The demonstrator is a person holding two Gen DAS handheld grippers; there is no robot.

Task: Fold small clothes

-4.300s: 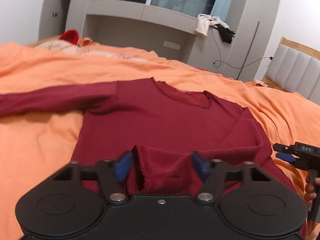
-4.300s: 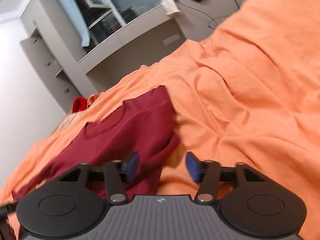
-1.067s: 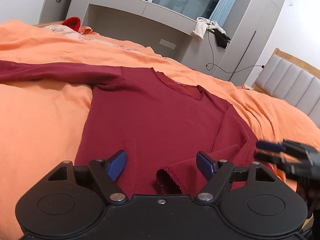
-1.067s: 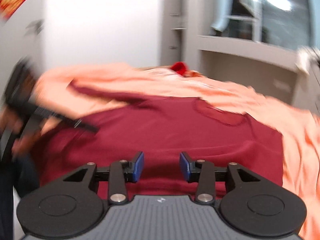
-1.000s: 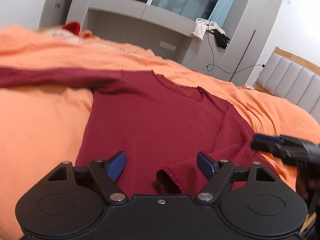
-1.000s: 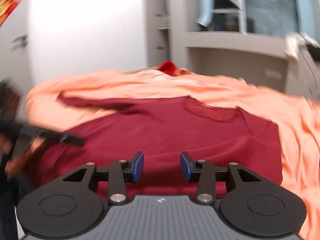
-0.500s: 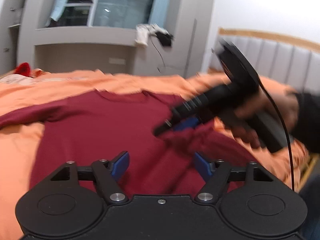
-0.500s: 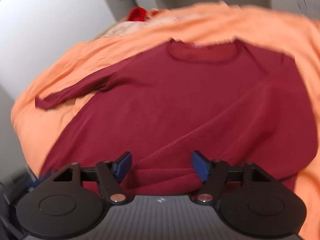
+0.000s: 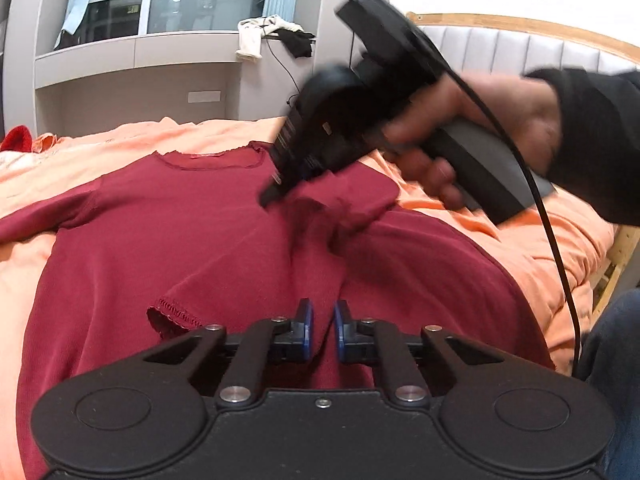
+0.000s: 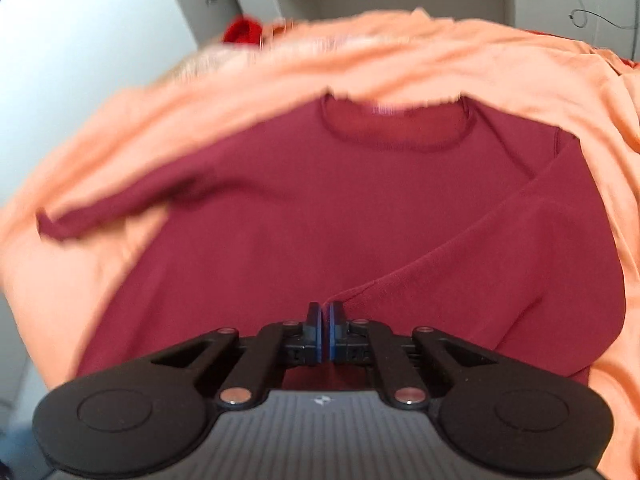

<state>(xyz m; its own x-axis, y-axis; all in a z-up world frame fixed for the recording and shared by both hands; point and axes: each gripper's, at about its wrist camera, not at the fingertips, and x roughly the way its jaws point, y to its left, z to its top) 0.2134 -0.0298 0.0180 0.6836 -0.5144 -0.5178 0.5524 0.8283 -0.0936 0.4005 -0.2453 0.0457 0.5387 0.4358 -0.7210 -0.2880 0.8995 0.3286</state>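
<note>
Right tool (image 9: 280, 188) tilted down, pinching maroon top (image 9: 200, 240), left tool (image 9: 321, 330) closing

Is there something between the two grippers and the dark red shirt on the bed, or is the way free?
Nothing visible is in the way. The right gripper is already shut on a fold of the dark red shirt. The left gripper is closing over the shirt's folded sleeve, with cloth between its jaws. Only the orange bedsheet surrounds the shirt.
</note>
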